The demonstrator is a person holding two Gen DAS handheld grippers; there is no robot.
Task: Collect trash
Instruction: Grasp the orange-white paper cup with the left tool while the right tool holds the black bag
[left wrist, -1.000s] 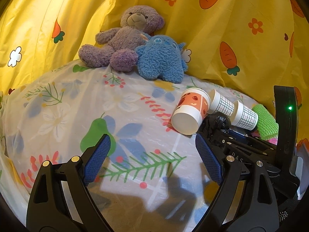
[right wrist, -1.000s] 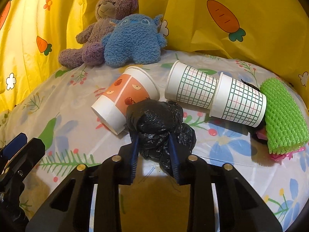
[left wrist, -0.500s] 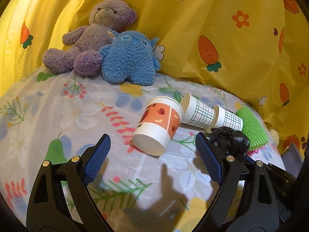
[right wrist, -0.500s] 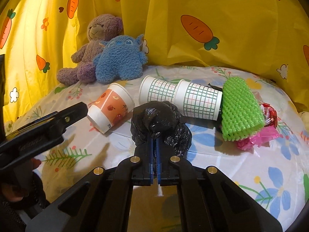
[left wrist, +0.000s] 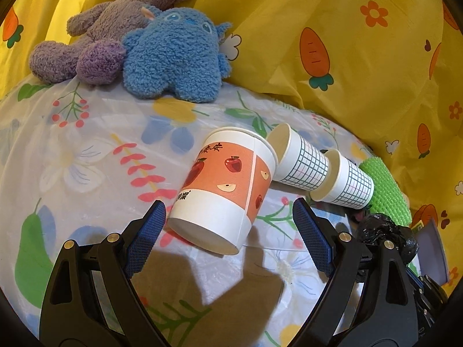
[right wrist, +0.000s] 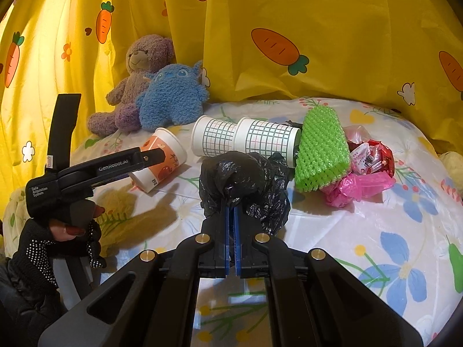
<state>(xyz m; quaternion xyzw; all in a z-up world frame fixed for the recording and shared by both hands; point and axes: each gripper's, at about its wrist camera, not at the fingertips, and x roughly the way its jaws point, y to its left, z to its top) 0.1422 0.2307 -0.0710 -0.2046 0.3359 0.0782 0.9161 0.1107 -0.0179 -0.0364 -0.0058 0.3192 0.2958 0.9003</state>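
Left side first: my left gripper is spread wide with the orange apple-print cup lying on its side right between the blue pads. The cup's base points near, toward me, its rim far. The pads aren't touching it yet as far as I can tell; the left one is just beside the base, the right one stands apart.

To do this grab well I'd ease in a bit further so the pads straddle the white band near the base, then close gently. It's a paper cup, so I reckon a hard squeeze would crush it or squirt it out sideways. I'd also watch the first checked cup, whose rim sits just beside the orange cup's rim, with the second checked cup nested onto its base. A sloppy approach could knock those rolling on this slippery floral sheet.

Moving right: the green foam net lies past the checked cups, then a pile of pink and red wrappers at the far right.

My right gripper has its jaws pressed together, pinching the crumpled black plastic bag, which I take to be the trash bag.
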